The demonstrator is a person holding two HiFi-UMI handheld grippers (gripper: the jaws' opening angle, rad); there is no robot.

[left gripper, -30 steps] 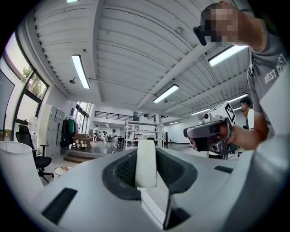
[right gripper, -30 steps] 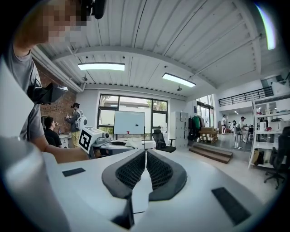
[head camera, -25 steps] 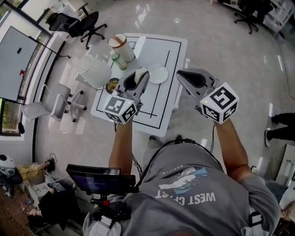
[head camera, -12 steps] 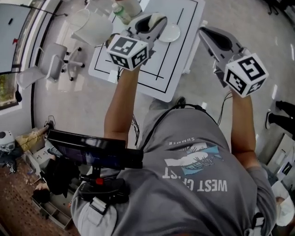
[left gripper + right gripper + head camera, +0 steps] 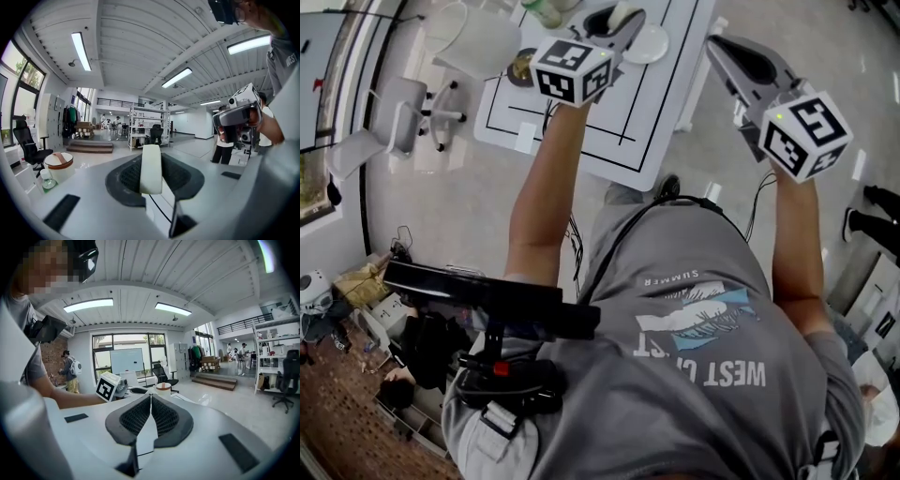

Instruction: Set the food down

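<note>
**Cream-white food piece gripped over the table, not yet set down**

Cream-white and flat, the food (image 5: 151, 169) stands on its narrow edge between the two jaws of the left gripper (image 5: 619, 23). The dark pads press on both its faces, so the grip is firm. It seems to be held on edge so that it cannot slip while it is carried.

A person in a grey T-shirt stands at the near side of a white table (image 5: 609, 141) marked with black lines, both arms stretched forward. The left gripper reaches out over the far part of the table and holds the food in the air. A small white plate (image 5: 649, 42) lies just to the right of the jaw tips. It looks like the likely spot for the food, though the food is not over it yet.

On the far left of the table are a dark bowl (image 5: 523, 67), a pale tub with a brown lid (image 5: 58, 165) and a small green-tinted bottle (image 5: 47, 180).

The right gripper (image 5: 150, 401) has its jaws pressed together with nothing between them. It hangs past the table's right edge, over the floor. That probably keeps it clear of the left gripper's path.
</note>
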